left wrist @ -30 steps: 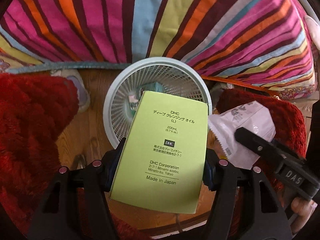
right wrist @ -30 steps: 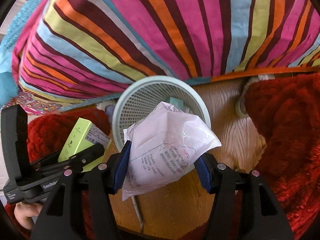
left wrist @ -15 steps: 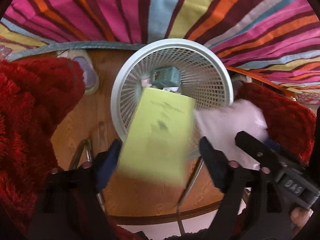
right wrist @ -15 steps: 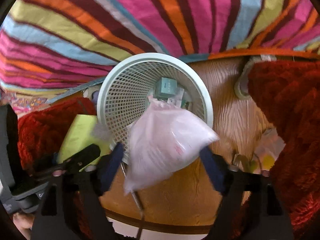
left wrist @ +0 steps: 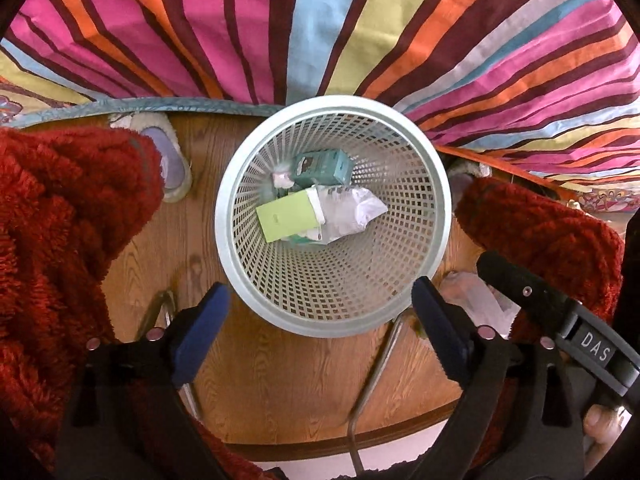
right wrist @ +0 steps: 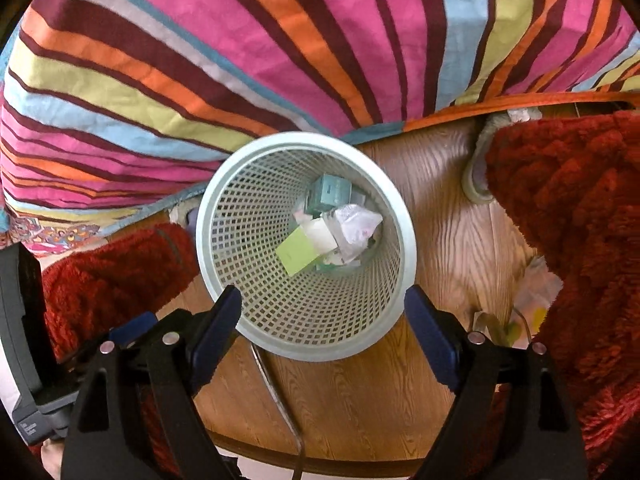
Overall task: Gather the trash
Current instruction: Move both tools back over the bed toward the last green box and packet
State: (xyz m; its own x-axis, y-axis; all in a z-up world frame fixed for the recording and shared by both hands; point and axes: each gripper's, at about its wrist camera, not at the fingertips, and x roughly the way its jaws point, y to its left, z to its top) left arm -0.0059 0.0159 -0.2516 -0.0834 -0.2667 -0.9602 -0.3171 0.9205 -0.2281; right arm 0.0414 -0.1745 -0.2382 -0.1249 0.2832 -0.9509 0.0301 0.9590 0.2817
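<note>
A pale mesh waste basket [left wrist: 432, 184] stands on the wood floor; it also shows in the right wrist view [right wrist: 224, 216]. Inside lie a lime green box [left wrist: 286, 216], a white plastic wrapper [left wrist: 348, 212] and a teal box [left wrist: 322, 166]; the green box [right wrist: 298, 252], wrapper [right wrist: 354, 228] and teal box [right wrist: 330, 192] show in the right view too. My left gripper [left wrist: 320, 328] is open and empty above the basket's near rim. My right gripper [right wrist: 322, 330] is open and empty above the same rim; its body [left wrist: 560, 320] shows at the right of the left view.
A striped bed cover [left wrist: 320, 28] hangs behind the basket. Red shaggy rugs [left wrist: 60, 220] [right wrist: 568, 208] lie on both sides. A slipper [left wrist: 172, 164] lies left of the basket. A crumpled clear wrapper [right wrist: 536, 292] lies on the floor by the right rug.
Both grippers opened. The green box and the white wrapper dropped from them into the basket, and both grippers moved closer over the basket.
</note>
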